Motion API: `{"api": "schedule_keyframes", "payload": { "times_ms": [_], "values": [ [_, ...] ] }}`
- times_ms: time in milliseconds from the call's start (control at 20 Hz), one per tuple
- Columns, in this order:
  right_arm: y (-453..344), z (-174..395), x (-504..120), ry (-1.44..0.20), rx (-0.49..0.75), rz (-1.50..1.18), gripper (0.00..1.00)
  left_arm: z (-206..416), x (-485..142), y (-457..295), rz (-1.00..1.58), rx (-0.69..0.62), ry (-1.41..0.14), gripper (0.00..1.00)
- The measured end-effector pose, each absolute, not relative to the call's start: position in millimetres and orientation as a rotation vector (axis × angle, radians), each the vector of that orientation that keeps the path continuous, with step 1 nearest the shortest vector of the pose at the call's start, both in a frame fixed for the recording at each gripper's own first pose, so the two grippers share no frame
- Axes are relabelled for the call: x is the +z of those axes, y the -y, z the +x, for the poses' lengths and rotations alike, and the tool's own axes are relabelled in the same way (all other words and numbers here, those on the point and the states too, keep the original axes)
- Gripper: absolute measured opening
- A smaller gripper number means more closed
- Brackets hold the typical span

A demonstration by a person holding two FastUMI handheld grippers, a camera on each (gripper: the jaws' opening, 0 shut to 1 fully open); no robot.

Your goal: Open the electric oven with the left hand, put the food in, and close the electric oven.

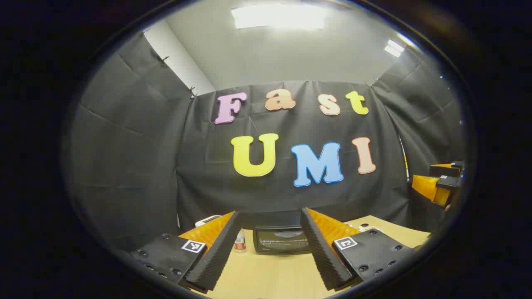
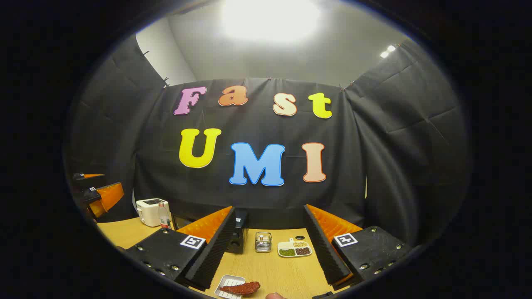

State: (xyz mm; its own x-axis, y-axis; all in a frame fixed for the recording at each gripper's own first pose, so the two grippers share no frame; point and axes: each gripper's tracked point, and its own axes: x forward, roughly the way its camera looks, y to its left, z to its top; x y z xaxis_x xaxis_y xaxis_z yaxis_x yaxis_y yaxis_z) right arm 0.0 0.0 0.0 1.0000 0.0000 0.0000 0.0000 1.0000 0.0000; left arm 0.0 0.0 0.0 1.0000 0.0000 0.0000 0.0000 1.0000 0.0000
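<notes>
Both grippers hover over the light wooden table (image 2: pixel 282 270), fingers spread apart, holding nothing.

In the left gripper view, the left gripper (image 1: pixel 270 249) faces the black electric oven (image 1: pixel 282 240) with its door closed, at the table's far edge. In the right gripper view, the right gripper (image 2: pixel 270 249) is above the reddish-brown piece of food (image 2: pixel 241 287) lying on a small white tray (image 2: pixel 227 286) at the table's near edge.

Ceiling lights (image 2: pixel 270 18) glare, blown out; booth dim; strong fisheye edge distortion; focus sharp.
</notes>
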Motion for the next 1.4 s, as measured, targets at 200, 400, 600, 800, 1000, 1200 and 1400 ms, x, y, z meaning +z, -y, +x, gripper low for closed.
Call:
{"api": "schedule_keyframes", "payload": {
  "times_ms": [200, 400, 600, 800, 1000, 1200, 1400],
  "values": [
    [6.4, 4.6, -8.0, -0.017, -0.003, 0.015, 0.97, 6.6, -2.3, 7.5, 0.005, -0.004, -0.011, 1.0],
    [14.6, 10.1, -9.7, -0.02, -0.014, 0.016, 0.97, 15.8, 1.7, 16.6, 0.017, -0.016, -0.008, 1.0],
    [19.5, 14.0, -15.5, -0.033, -0.012, 0.017, 0.97, 20.8, 2.6, 23.9, 0.019, -0.023, -0.008, 1.0],
    [25.1, 16.6, -13.9, -0.025, -0.008, 0.019, 0.97, 23.4, 2.7, 31.4, 0.021, -0.019, -0.007, 1.0],
    [32.7, 16.7, -13.9, -0.012, 0.003, 0.015, 0.97, 23.2, 6.8, 41.4, 0.028, -0.012, -0.001, 1.0],
    [36.2, 14.1, -15.9, 0.002, 0.04, 0.03, 0.97, 16.6, 5.0, 53.9, 0.03, -0.004, 0.001, 1.0],
    [43.7, 13.9, -18.9, 0.017, 0.033, 0.024, 0.96, 20.4, -3.3, 58.8, 0.011, -0.001, -0.005, 0.96]
  ]
}}
